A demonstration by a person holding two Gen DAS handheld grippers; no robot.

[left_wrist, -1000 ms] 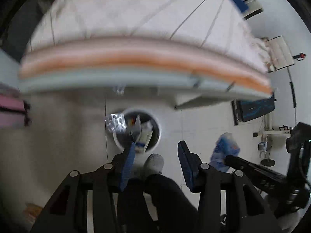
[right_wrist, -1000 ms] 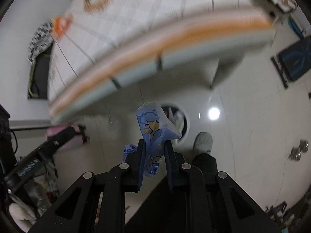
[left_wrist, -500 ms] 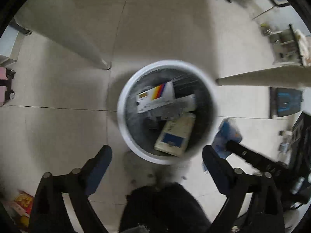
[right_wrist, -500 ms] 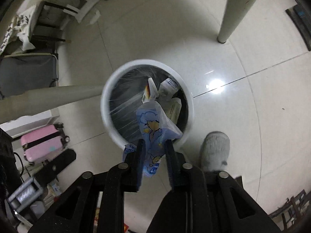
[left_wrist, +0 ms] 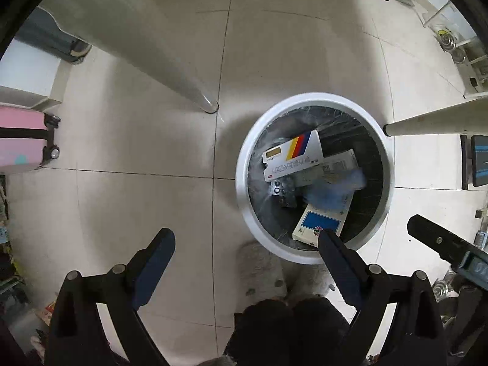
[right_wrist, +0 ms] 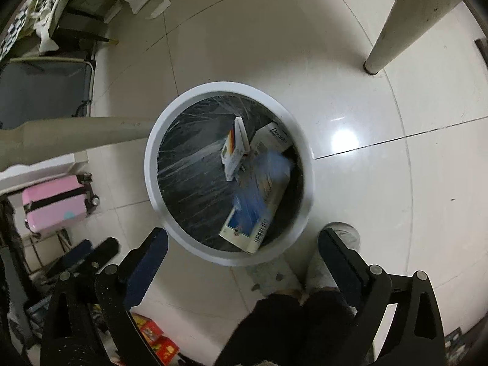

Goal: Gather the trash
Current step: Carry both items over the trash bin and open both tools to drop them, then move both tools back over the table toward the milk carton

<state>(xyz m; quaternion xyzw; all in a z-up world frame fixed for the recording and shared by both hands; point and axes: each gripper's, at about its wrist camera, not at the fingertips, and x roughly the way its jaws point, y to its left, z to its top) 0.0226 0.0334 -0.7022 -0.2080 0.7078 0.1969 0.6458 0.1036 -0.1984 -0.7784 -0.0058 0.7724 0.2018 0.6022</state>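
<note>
Left gripper [left_wrist: 245, 250]: jaws spread wide, nothing between them; hangs over the floor at the near rim of the bin [left_wrist: 244, 164]
Right gripper [right_wrist: 242, 250]: jaws spread wide, empty; above the bin's near rim
Blue wrapper [right_wrist: 268, 167]: blurred, inside the bin, on top of the boxes; apparently falling or just landed
Bin contents: striped box [left_wrist: 292, 158], blue box [left_wrist: 317, 225], a blister pack [left_wrist: 282, 189], another white box [right_wrist: 273, 138]; all lie inside the black liner
Done: at least five pieces are binned
Left: no loose trash visible near the bin, only a white scrap [right_wrist: 158, 7] far off on the floor; whether more waits elsewhere cannot be told
</note>
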